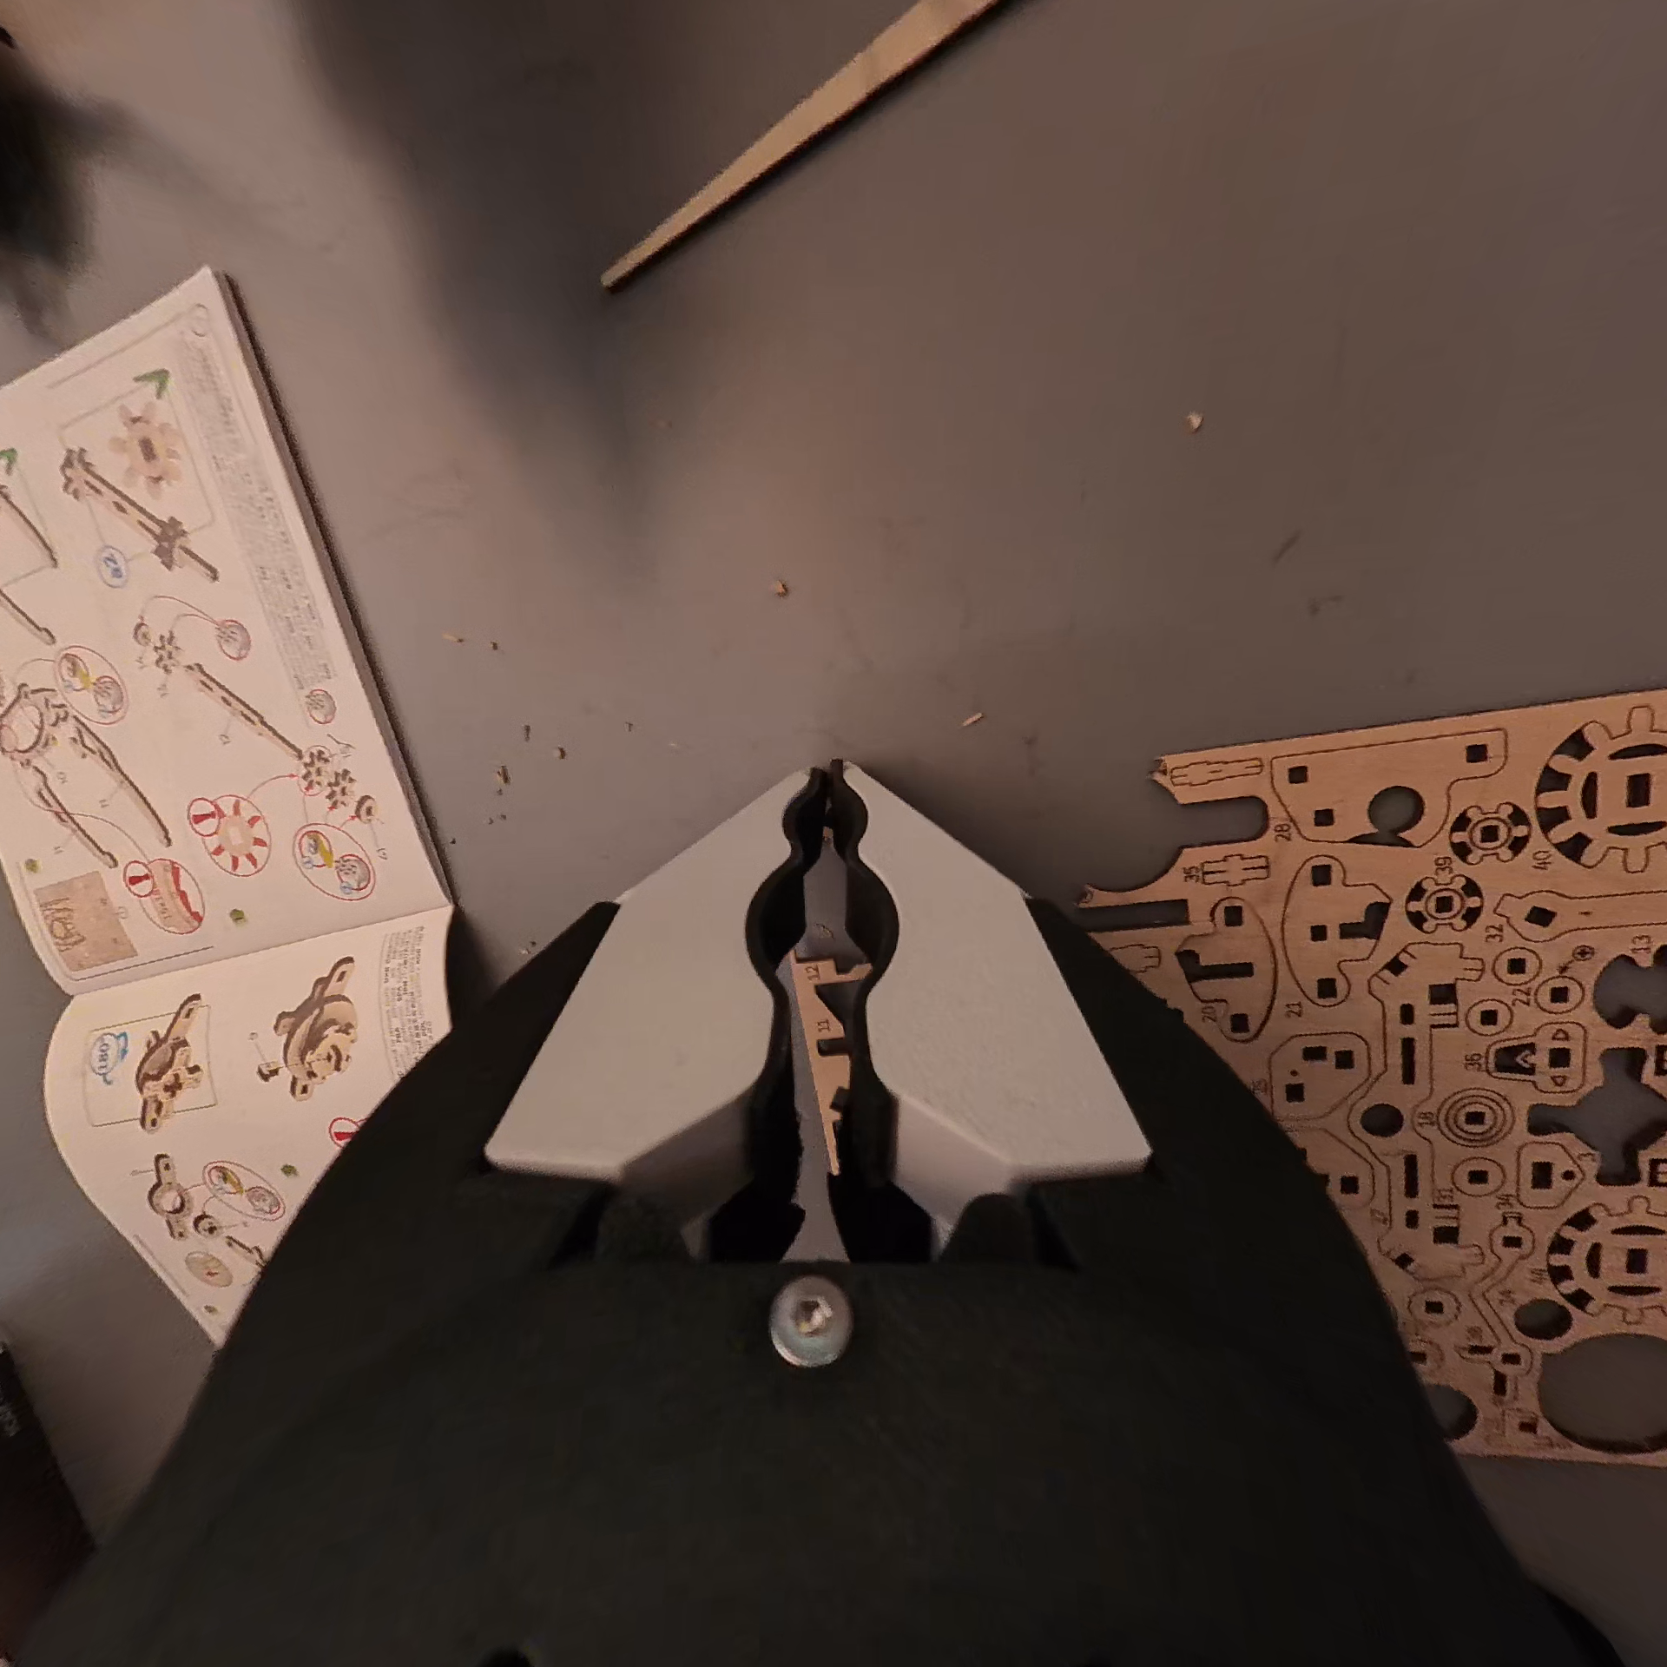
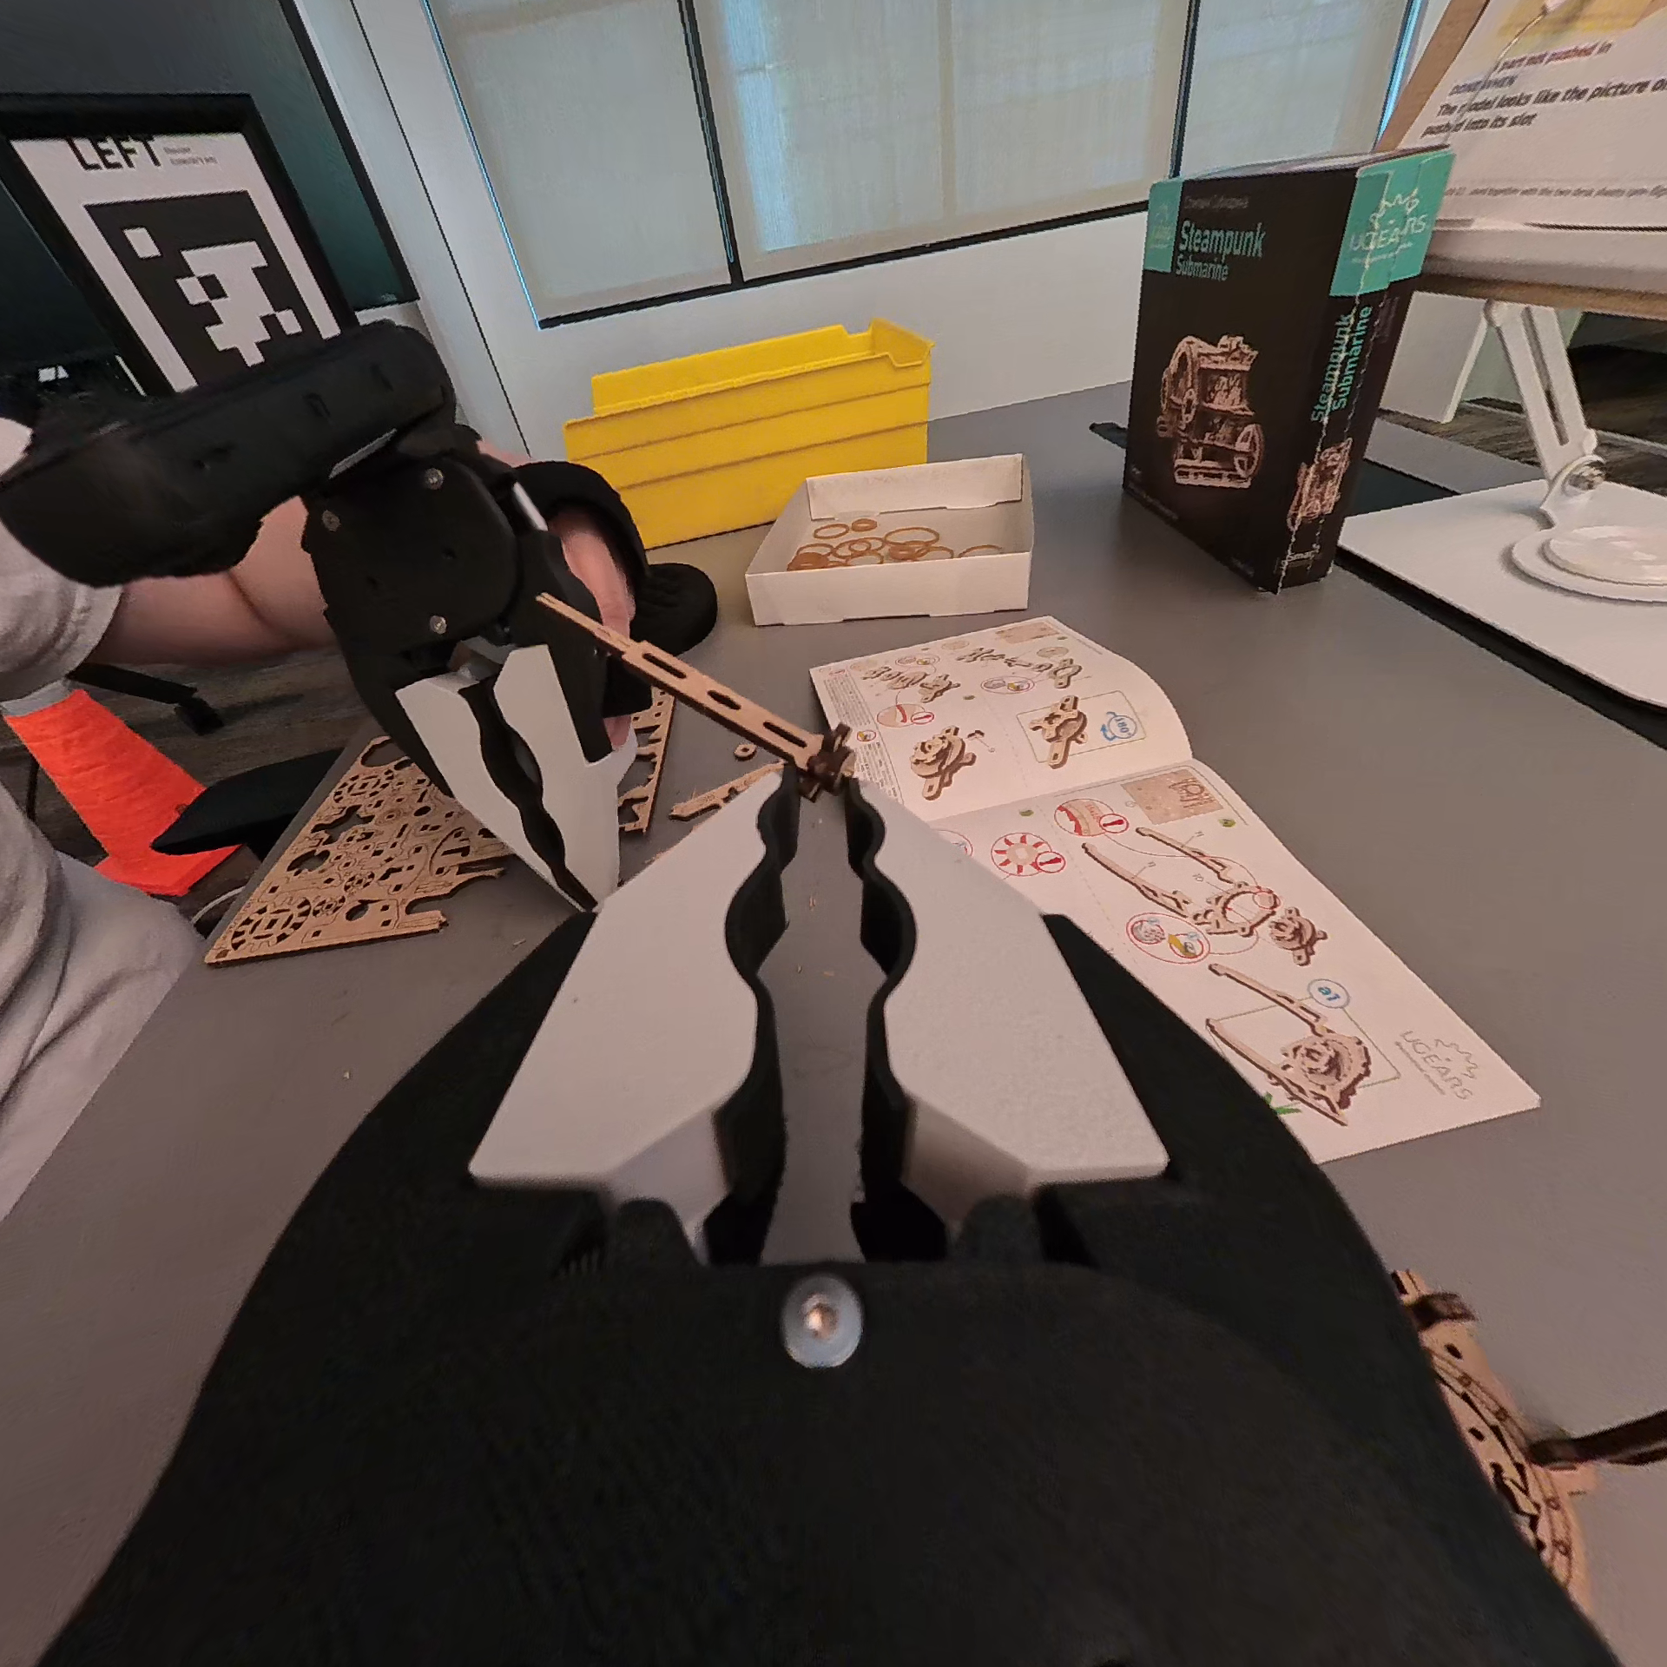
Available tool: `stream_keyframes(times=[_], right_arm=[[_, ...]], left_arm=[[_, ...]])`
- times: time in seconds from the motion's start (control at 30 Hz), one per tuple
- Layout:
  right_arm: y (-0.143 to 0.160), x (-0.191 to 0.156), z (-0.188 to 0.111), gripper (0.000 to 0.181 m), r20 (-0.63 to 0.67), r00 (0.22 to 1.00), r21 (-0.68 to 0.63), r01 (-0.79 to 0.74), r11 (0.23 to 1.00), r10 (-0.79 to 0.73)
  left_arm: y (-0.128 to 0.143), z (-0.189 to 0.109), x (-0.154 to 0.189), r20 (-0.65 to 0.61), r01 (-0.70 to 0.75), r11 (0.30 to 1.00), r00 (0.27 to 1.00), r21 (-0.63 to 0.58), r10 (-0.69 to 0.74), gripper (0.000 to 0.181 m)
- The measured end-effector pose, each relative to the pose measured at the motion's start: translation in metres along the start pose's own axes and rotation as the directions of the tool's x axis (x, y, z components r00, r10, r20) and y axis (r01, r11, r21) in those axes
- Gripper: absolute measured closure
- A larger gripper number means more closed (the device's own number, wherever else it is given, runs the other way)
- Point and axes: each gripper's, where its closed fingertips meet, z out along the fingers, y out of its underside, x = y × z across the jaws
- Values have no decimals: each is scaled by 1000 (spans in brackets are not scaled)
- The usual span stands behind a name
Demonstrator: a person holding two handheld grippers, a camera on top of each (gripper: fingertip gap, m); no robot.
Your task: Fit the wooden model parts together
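Observation:
My right gripper (image 2: pixel 819 794) is shut on the small gear (image 2: pixel 830 762) at the end of a slotted wooden rod (image 2: pixel 686 676). The rod slants up and left, above the table. My left gripper (image 1: pixel 832 774) is shut, and I see nothing between its tips. In the right wrist view it (image 2: pixel 582 888) points down at the table, just left of my right gripper. A narrow wooden strip (image 1: pixel 825 1037) with cut-outs shows through the gap behind the left fingers; it lies on the table beneath them. A pale wooden strip (image 1: pixel 794 135) crosses the top of the left wrist view.
A laser-cut wooden sheet (image 1: pixel 1398 1037) (image 2: pixel 343 857) lies beside the left gripper. An open instruction booklet (image 1: pixel 180 676) (image 2: pixel 1128 812) lies on the grey table. Behind stand a yellow bin (image 2: pixel 749 424), a white box of rings (image 2: pixel 893 577) and a black kit box (image 2: pixel 1263 379). A loose wooden piece (image 2: pixel 722 794) lies nearby. One gripper's finger ends stand about 15 cm off the other's.

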Motion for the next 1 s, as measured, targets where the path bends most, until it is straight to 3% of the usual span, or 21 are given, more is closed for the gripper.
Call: stream_keyframes(times=[0.17, 0.3, 0.43, 0.57, 0.7, 0.8, 1.0], right_arm=[[-3, 1, -2, 174, -3, 1000, 14, -6, 1000, 6], [-2, 1, -2, 174, -2, 1000, 12, -4, 1000, 4], [-2, 0, -1, 174, -2, 1000, 7, -2, 1000, 2], [-1, 0, -1, 174, -3, 1000, 2, 0, 1000, 0], [-1, 1, -2, 174, -10, 1000, -1, 0, 1000, 0], [2, 4, -1, 174, -22, 1000, -14, -3, 1000, 3], [21, -2, 8, 174, -9, 999, -133, 38, 990, -39]], left_arm=[[-24, -16, -9, -11, 105, 977, 994, 183, -104, 181], [-43, -31, -13, -106, 253, 899, 967, 357, -231, 181], [-60, -29, -6, -285, 432, 767, 900, 475, -330, 181], [-76, -25, -10, -378, 537, 637, 843, 553, -382, 181], [-98, -51, -25, -482, 601, 436, 798, 670, -361, 181], [-101, -77, -38, -474, 578, 314, 808, 753, -351, 181], [-87, -94, -48, -427, 544, 251, 812, 800, -399, 181]])
